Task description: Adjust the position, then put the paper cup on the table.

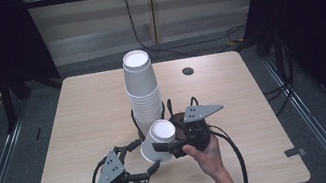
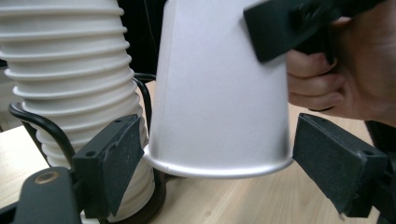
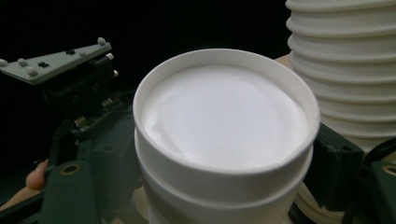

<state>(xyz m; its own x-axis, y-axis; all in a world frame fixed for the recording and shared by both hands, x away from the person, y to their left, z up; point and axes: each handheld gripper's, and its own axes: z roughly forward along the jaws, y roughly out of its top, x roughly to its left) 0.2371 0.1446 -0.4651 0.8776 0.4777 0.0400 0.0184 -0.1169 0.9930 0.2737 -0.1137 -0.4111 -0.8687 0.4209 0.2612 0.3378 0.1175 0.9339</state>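
- The bench [image 1: 84, 115] is big and flat. The cup [image 1: 158, 140] is held upside down and tipped, just above the bench and right in front of the stack [image 1: 142, 90]. If the cup drops, it could roll over the wood and off the edge, because round things roll.
- The stack is tall and stands very close by. It sits in a black ring [image 2: 154, 205]. A hand or a cable that bumps the stack could make it lean or fall over, and cups would go everywhere.
- The cup is thin paper. The right gripper [image 1: 165, 147] has its jaws clamped on the cup's side, up near the top. If it squeezes too hard, the cup could get a dent. If it does not squeeze enough, the tipped cup could slip out.
- From the right gripper view there is a step under the cup's top. It may be two cups stuck together; I cannot tell. If so, a pull could take both, or the lower one could pop off and fall.
- The left gripper [image 1: 147, 155] has its jaws apart, one on each side of the cup's bottom rim and very close to it. They do not seem to press on it. If they close crooked, they could bend the rim or miss it.
- If both grippers pull different ways too fast, the small rim could tear.
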